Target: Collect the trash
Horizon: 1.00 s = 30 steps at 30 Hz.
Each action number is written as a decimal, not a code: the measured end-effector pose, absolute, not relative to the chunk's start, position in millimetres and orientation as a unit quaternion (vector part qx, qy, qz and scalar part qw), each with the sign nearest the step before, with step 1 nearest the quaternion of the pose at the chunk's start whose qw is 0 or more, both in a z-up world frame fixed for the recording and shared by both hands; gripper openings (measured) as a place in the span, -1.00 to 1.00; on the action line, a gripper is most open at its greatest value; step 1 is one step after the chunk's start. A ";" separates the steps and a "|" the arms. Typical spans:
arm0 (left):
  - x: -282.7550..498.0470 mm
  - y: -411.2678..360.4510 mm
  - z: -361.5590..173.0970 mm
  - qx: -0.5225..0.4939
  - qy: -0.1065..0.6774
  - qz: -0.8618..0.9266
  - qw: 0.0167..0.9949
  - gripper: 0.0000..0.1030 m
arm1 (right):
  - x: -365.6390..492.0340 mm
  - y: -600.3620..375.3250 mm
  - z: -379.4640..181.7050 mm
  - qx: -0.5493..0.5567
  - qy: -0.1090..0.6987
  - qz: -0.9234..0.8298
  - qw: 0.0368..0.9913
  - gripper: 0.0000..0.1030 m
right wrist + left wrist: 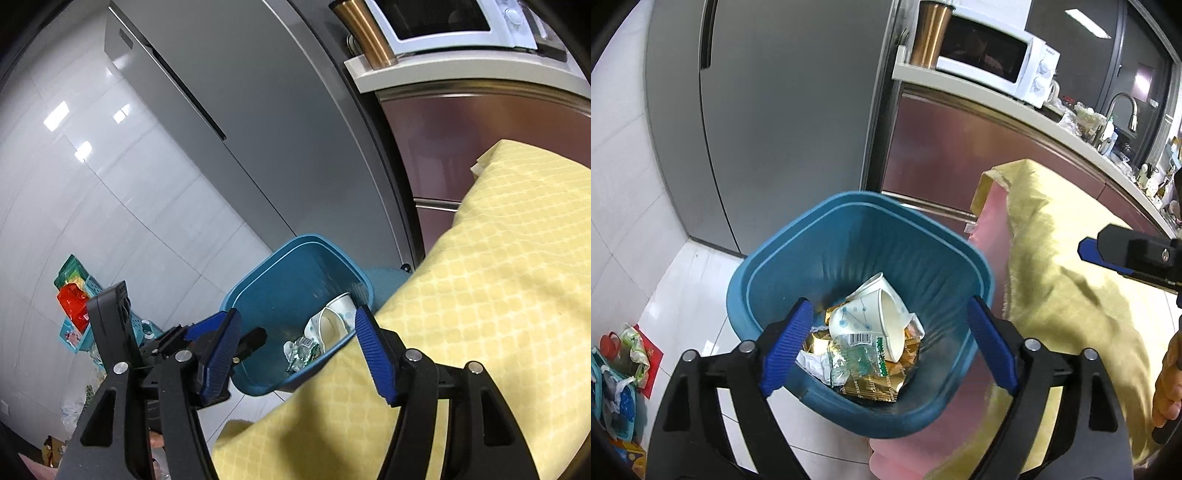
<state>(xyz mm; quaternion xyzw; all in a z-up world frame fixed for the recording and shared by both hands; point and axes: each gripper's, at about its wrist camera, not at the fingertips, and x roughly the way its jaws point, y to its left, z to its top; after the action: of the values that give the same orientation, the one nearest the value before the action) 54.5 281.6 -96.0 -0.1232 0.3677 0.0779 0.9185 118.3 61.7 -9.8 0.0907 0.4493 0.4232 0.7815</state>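
Note:
A blue trash bin (798, 258) stands on the white floor beside the table. Inside lie a crushed white paper cup (875, 314), a clear green wrapper (857, 358) and gold wrappers (871, 387). My left gripper (890, 343) is open and empty, right above the bin's mouth. My right gripper (295, 354) is open and empty, above the bin's (280, 280) near rim and the yellow tablecloth (498, 295). The cup (336, 321) and the wrapper (301, 352) show in the right wrist view. The right gripper shows at the right edge of the left wrist view (1126, 254).
A grey fridge (783, 110) stands behind the bin. A counter (960, 81) with a microwave (993, 55), a copper tumbler (929, 33) and a sink tap (1123, 107) runs to the right. Bags and baskets (620, 362) lie on the floor at left.

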 end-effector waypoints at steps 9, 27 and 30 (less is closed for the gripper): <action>22.3 244.3 -61.0 -0.094 0.318 0.068 0.941 0.89 | 84.1 9.2 8.1 0.059 0.386 0.393 0.832 0.62; -46.0 142.1 -4.6 -0.031 0.172 0.057 0.983 0.89 | 0.1 -105.3 20.7 0.023 0.242 0.247 0.938 0.87; -53.4 123.7 -2.4 -0.022 0.156 0.055 0.986 0.89 | -11.2 -119.1 18.5 0.027 0.226 0.224 0.948 0.87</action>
<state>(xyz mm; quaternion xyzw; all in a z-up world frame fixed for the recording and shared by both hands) -53.4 123.7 -2.4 -0.0221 0.1556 0.0547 0.9861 -11.2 -119.1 18.5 0.0270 0.2262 0.2239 0.9476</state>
